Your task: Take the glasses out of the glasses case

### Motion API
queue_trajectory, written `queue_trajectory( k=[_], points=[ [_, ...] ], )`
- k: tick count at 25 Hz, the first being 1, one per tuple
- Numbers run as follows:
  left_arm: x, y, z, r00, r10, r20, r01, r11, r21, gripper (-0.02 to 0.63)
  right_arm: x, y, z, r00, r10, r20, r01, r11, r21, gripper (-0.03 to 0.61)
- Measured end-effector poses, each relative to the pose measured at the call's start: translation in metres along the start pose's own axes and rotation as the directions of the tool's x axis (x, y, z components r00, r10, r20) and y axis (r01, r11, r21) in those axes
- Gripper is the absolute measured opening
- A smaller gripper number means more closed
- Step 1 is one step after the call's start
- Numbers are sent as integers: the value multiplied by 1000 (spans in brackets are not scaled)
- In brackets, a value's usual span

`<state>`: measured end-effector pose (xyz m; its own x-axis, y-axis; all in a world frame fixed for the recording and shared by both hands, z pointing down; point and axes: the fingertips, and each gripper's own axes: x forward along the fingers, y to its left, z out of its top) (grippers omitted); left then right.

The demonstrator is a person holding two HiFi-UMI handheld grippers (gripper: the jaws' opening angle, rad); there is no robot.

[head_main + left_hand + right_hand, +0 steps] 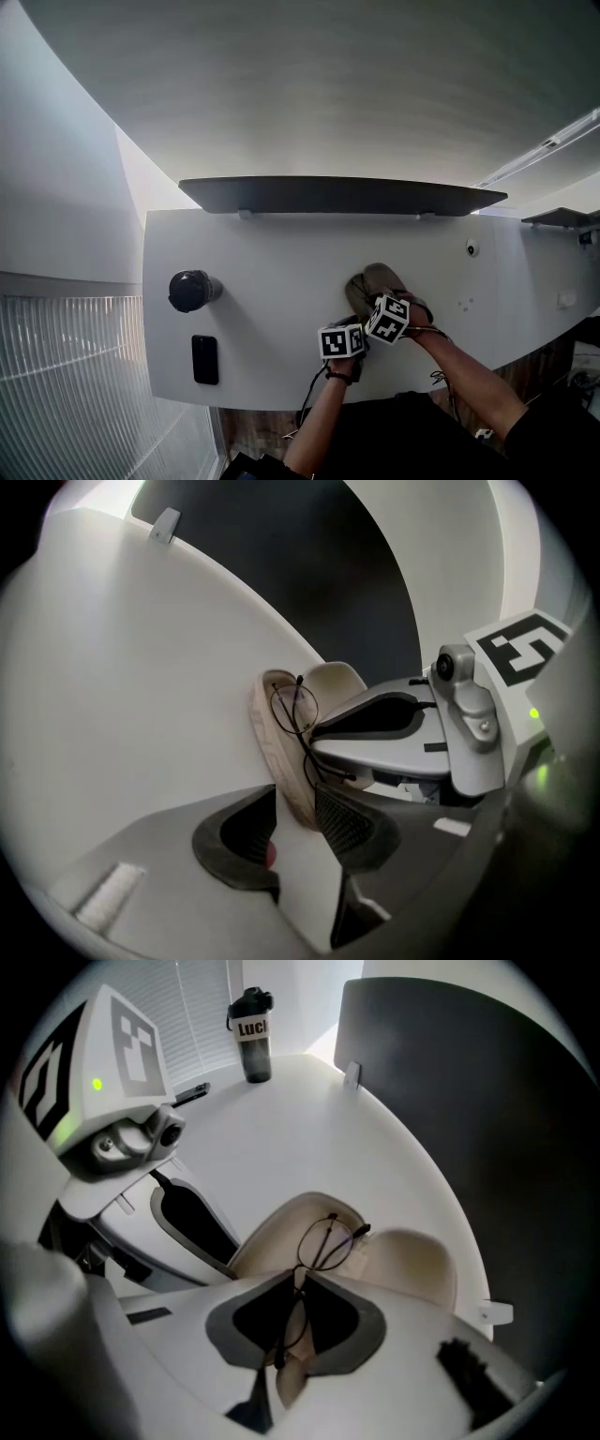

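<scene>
Task thing: we see the glasses (323,1241), thin dark wire frame, over the open glasses case (412,1265). One end is above the beige lining, the other runs down between the right jaws.
Right gripper (298,1286): points down, jaws nearly together, pinched on the glasses' frame.
Left gripper (295,803): jaws wide. The case's near end sits between them, touching one pad, with table showing beside the other. We call it no grip.
Case place: on the white table (281,272), at 3 o'clock of the bottle (251,1035) in the head view.
Writing: the bottle label reads "Luc" and the rest curves out of sight. The cubes (340,340) carry only square markers.
Other: a black flat device (204,359) at 6 o'clock of the bottle.
</scene>
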<state>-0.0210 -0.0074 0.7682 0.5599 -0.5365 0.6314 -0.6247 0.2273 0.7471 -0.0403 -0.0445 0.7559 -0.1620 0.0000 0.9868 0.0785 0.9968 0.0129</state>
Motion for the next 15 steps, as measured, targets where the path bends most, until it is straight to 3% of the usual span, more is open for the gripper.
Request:
queue_trajectory(
  k=[3, 15],
  points=[
    [-1, -2, 2, 1000, -4, 5, 4, 1000, -2, 138, -7, -1, 0, 999, 11, 41, -12, 1000, 29, 5],
    [-1, -2, 2, 1000, -3, 5, 3, 1000, 0, 140, -19, 4, -2, 990, 57, 127, -73, 990, 123, 5]
  ],
)
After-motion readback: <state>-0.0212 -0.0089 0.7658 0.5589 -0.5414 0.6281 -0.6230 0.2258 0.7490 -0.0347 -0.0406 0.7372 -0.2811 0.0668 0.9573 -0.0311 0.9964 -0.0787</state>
